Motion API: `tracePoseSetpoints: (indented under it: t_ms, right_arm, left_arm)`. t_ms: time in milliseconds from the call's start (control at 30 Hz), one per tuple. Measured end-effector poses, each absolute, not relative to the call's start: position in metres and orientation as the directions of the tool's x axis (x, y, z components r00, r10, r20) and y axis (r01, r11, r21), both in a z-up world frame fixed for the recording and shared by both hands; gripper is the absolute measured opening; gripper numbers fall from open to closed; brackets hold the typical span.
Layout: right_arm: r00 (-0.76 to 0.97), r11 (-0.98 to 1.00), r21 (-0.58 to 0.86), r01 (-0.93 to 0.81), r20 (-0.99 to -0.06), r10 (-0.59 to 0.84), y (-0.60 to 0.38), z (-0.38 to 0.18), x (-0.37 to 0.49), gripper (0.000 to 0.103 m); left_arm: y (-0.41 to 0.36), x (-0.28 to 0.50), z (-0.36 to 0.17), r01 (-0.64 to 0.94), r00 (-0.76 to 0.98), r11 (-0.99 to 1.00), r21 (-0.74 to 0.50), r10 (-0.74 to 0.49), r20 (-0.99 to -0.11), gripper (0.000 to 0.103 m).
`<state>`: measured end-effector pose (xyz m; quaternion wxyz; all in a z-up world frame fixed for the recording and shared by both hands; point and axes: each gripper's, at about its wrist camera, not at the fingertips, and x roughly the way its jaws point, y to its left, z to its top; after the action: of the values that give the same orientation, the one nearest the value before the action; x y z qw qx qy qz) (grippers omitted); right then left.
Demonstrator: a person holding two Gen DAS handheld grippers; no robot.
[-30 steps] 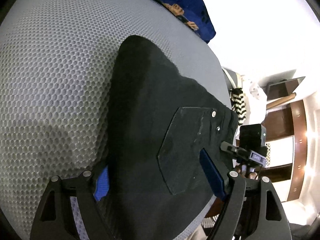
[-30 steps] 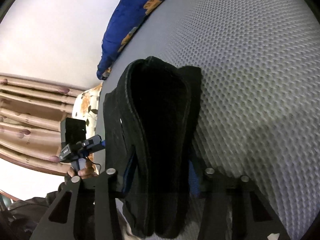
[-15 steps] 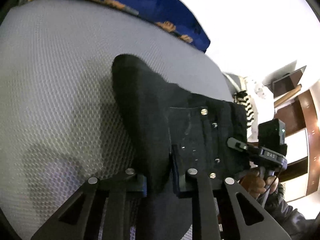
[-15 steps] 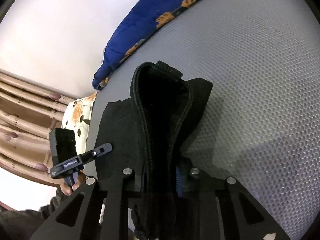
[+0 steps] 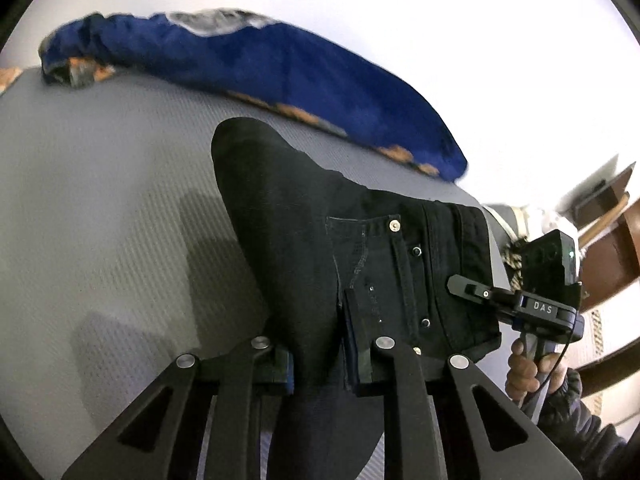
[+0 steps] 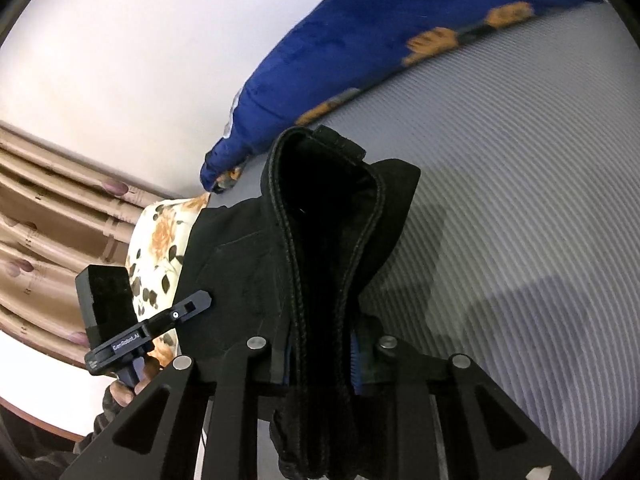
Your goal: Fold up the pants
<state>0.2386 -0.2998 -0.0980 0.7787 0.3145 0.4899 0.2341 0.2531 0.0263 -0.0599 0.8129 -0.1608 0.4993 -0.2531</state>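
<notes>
Bare grey mattress [image 5: 100, 200] is lying open to the left of the black pants [image 5: 304, 248] and again to their right in the right wrist view. At the far edge a blue blanket [image 5: 280, 68] is blocking the way, while a floral pillow [image 6: 160, 248] is crowding the left side.

Matt black denim pants [image 5: 304, 240], heavy-stitched along the seams, dotted with small shiny metal rivets. Below, a grey mesh-textured mattress [image 5: 100, 200], rough and dull. Upper frame: plush blue velvety blanket [image 5: 280, 68] with orange print, against a smooth white painted wall [image 5: 440, 20]. Left gripper [image 5: 318, 364] and right gripper [image 6: 320, 364] in matt black plastic with bright metal screw heads. At left in the right wrist view, satiny beige curtain [image 6: 40, 208] and floral cotton cloth [image 6: 160, 240].
</notes>
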Motion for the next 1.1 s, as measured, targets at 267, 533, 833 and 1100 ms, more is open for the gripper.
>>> tracePoseSetpoints:
  t_ms: [267, 533, 833, 1100]
  right_arm:
    - [0.407, 0.723, 0.689, -0.037, -0.651, 0.641, -0.291, -0.115, 0.268, 0.020]
    - [0.405, 0.798, 0.602, 0.030, -0.737, 0.541, -0.294, -0.138, 0.255, 0.037]
    - [0.435, 0.862, 0.507, 0.003, -0.776, 0.456, -0.293, -0.119, 0.204, 0.041]
    - [0.457, 0.893, 0.448, 0.039, -0.803, 0.382, -0.269, -0.117, 0.210, 0.046]
  left_arm:
    - [0.044, 0.296, -0.082, 0.232, 0.377, 0.847, -0.478, -0.531, -0.759, 0.019]
    - [0.058, 0.294, -0.128, 0.135, 0.343, 0.870, -0.474, -0.490, -0.801, 0.049]
    - [0.049, 0.242, -0.123, 0.180, 0.381, 0.905, -0.385, -0.425, -0.821, 0.053]
    - [0.034, 0.208, -0.109, 0.158, 0.497, 0.966, -0.204, -0.256, -0.829, 0.058]
